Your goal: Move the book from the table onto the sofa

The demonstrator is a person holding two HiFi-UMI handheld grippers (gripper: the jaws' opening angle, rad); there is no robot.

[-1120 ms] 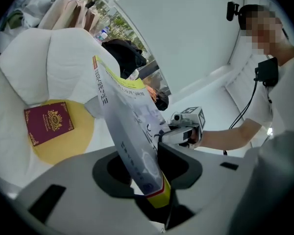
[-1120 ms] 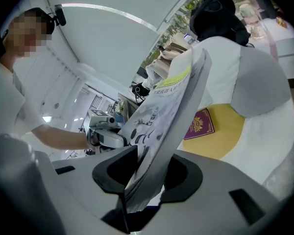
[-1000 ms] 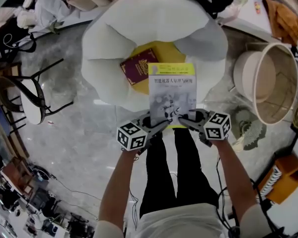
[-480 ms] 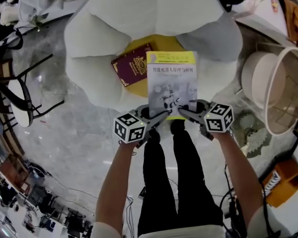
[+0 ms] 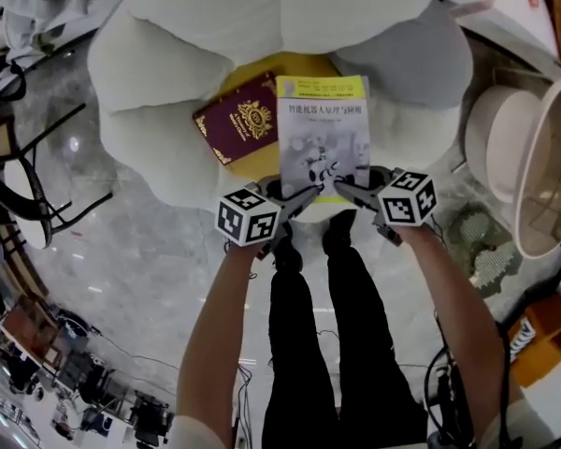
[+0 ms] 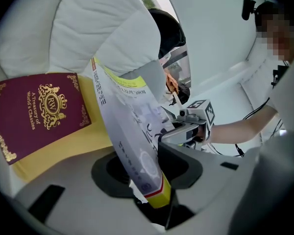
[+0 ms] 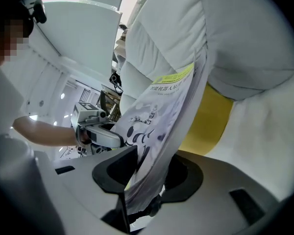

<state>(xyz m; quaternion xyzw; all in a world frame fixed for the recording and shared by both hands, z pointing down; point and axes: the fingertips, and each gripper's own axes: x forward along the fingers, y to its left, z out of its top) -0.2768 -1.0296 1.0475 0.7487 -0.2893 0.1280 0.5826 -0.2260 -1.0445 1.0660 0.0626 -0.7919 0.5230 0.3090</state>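
Note:
The book [image 5: 323, 134], grey cover with a yellow band on top, hangs over the yellow seat [image 5: 290, 67] of the white petal-shaped sofa [image 5: 159, 148]. Both grippers hold its near edge. My left gripper [image 5: 302, 195] is shut on the near left corner, my right gripper [image 5: 346, 190] on the near right corner. In the left gripper view the book [image 6: 130, 124] runs edge-on between the jaws of the left gripper [image 6: 154, 180]. The right gripper view shows its cover [image 7: 159, 114] pinched in the right gripper [image 7: 142, 180]. A maroon book [image 5: 243, 120] lies on the seat to its left.
A round pale basket [image 5: 533, 166] stands at the right, an orange object [image 5: 533, 330] below it. A black-framed chair [image 5: 23, 190] stands at the left. The person's dark-trousered legs [image 5: 327, 297] stand on the grey marble floor just before the sofa.
Both grippers have sunk together with the book toward the sofa seat. The book now overlaps the yellow seat beside the maroon book. The grips have not changed.

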